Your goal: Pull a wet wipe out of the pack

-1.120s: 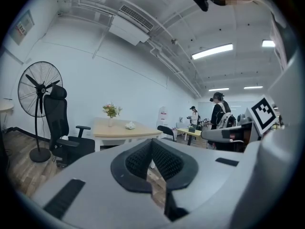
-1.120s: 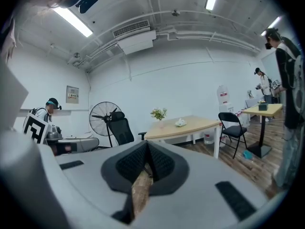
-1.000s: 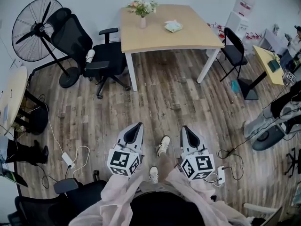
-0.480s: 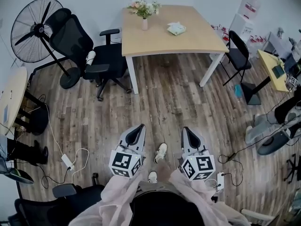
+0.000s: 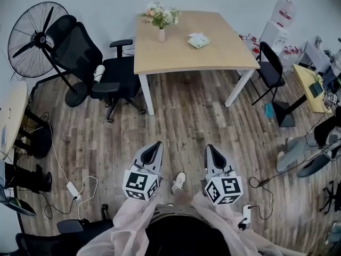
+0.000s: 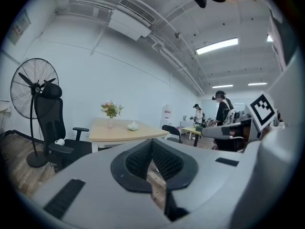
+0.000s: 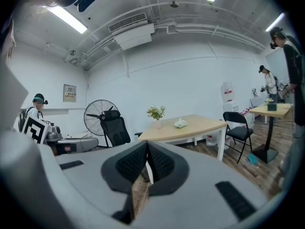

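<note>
The wet wipe pack (image 5: 198,40) lies on the far wooden table (image 5: 176,55), right of a vase of flowers (image 5: 160,19). It also shows small in the left gripper view as the pack (image 6: 132,126) and in the right gripper view as the pack (image 7: 180,123). My left gripper (image 5: 155,146) and right gripper (image 5: 210,148) are held side by side over the plank floor, well short of the table. Both are shut with nothing between their pads, pointing toward the table.
A black office chair (image 5: 101,63) and a standing fan (image 5: 37,36) stand left of the table. A black folding chair (image 5: 270,71) stands to its right. Cables and a power strip (image 5: 72,188) lie on the floor at left. People stand at a far desk (image 6: 221,113).
The table, chair and fan have drawn slightly closer and shifted in the head view as I walk forward. Both grippers keep their pose and stay shut.
</note>
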Demonstrator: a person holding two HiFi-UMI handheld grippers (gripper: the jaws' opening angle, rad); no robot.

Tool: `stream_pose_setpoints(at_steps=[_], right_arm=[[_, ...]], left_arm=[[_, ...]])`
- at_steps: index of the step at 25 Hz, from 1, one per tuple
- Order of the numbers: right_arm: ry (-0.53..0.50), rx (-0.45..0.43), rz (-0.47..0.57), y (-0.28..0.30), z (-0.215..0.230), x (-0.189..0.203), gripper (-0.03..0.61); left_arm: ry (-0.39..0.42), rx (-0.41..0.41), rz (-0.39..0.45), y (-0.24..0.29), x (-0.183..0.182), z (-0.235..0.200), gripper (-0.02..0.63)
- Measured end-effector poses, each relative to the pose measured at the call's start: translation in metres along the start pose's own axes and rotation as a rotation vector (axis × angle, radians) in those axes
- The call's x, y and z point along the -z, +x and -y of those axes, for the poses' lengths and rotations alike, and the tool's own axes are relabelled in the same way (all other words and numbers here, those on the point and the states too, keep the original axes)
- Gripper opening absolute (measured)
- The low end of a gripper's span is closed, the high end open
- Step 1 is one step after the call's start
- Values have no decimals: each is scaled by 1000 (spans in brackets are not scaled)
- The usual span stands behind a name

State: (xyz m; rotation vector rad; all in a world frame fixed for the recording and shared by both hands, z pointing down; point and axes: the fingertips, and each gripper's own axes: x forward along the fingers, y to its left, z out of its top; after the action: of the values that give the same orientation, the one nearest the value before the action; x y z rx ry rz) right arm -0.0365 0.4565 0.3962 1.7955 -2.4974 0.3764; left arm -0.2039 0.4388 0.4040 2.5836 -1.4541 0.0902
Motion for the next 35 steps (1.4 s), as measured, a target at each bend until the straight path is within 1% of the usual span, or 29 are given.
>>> stream_pose_setpoints(at_steps=[10, 20, 26, 35], right_arm=[[-1, -13, -13, 62, 31, -16, 9], [-8, -24, -11, 116, 72, -19, 9], [7, -26, -21, 130, 85, -15, 9], [27, -18, -21, 133, 95, -15, 9]], left_arm=[[-4, -21, 0, 63, -16, -28, 12], [-1, -22, 14, 124, -19, -40, 12], [1, -16, 1, 145, -15, -40, 12], [2, -13, -23, 155, -10, -39, 12]])
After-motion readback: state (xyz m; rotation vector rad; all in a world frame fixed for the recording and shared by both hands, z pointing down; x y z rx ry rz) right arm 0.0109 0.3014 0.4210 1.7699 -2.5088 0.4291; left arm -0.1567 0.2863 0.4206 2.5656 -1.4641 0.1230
